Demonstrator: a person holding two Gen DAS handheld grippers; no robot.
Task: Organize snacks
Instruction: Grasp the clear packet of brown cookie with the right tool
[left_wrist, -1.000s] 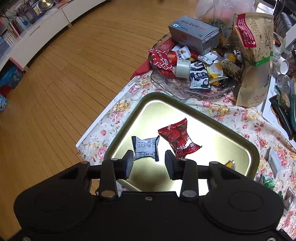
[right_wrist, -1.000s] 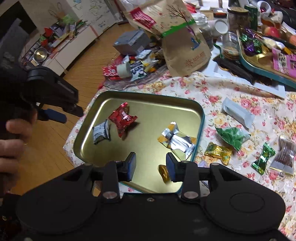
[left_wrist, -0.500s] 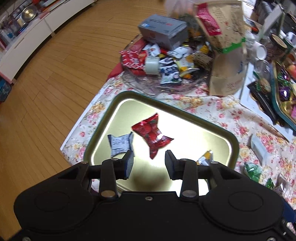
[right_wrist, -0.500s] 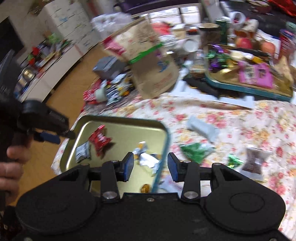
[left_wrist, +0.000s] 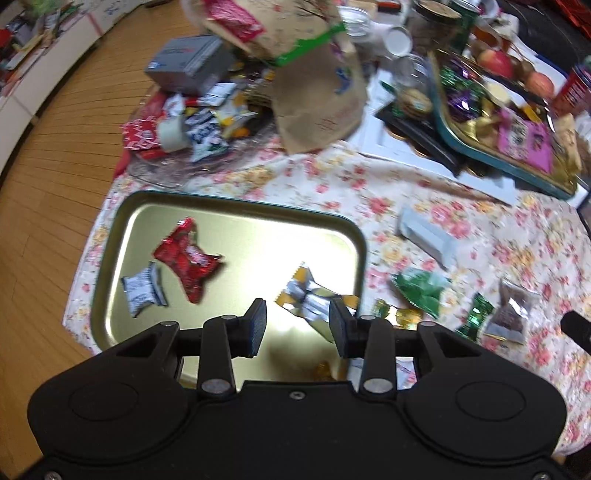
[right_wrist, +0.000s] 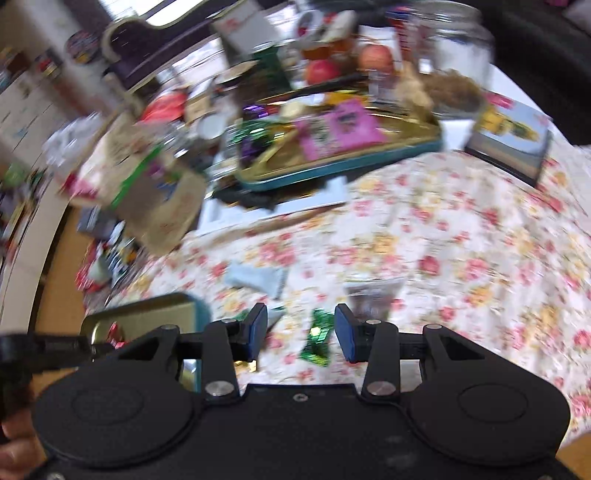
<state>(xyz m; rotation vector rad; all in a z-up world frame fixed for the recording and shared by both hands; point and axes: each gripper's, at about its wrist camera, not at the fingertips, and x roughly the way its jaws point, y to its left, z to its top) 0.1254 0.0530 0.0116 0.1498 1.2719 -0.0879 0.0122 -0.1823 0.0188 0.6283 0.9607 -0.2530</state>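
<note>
Plainly, the green candy lies on the flowered counter outside the gold tray, straight ahead between the right claw's released fingers, its long axis pointing away. The left claw, also released and empty, hangs over the tray.
</note>
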